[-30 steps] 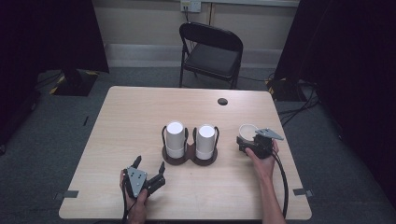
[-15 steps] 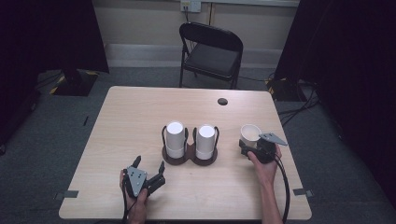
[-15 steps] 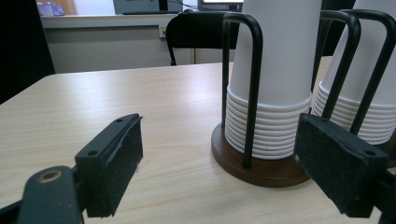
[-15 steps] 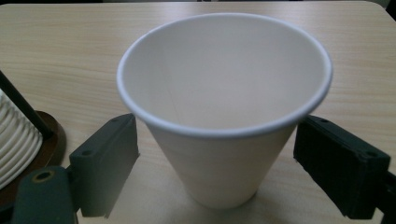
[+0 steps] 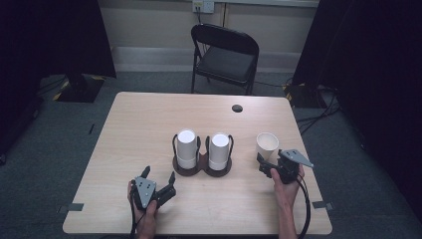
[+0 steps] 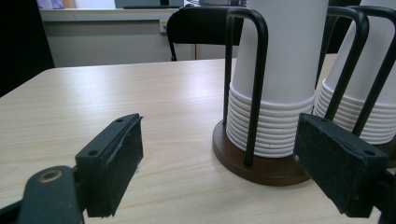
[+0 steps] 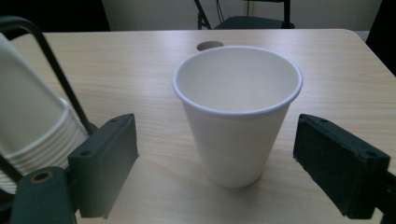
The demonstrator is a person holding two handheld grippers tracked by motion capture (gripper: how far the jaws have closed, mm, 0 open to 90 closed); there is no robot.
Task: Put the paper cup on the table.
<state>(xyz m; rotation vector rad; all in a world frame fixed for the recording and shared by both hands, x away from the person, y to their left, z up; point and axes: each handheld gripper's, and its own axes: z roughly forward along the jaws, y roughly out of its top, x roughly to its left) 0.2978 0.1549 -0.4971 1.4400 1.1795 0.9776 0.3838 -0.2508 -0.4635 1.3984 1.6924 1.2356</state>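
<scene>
A single white paper cup (image 5: pixel 267 144) (image 7: pixel 236 116) stands upright and empty on the table's right side. My right gripper (image 5: pixel 266 166) (image 7: pixel 217 140) is open just behind it, one jaw on each side with a clear gap, touching nothing. Two stacks of upside-down white cups (image 5: pixel 186 144) (image 5: pixel 219 148) sit in black wire holders on brown bases (image 6: pixel 261 161) at the table's middle. My left gripper (image 5: pixel 158 174) (image 6: pixel 224 156) is open near the front edge, low over the table, facing the left stack (image 6: pixel 275 70) with nothing between its jaws.
The wooden table (image 5: pixel 144 124) has a round cable hole (image 5: pixel 237 108) at the back right. A black folding chair (image 5: pixel 224 55) stands behind the far edge. Cables trail from both grippers toward the person.
My right gripper has drawn back toward the person from the single cup, which stays standing almost where it was. The left gripper has not moved.
</scene>
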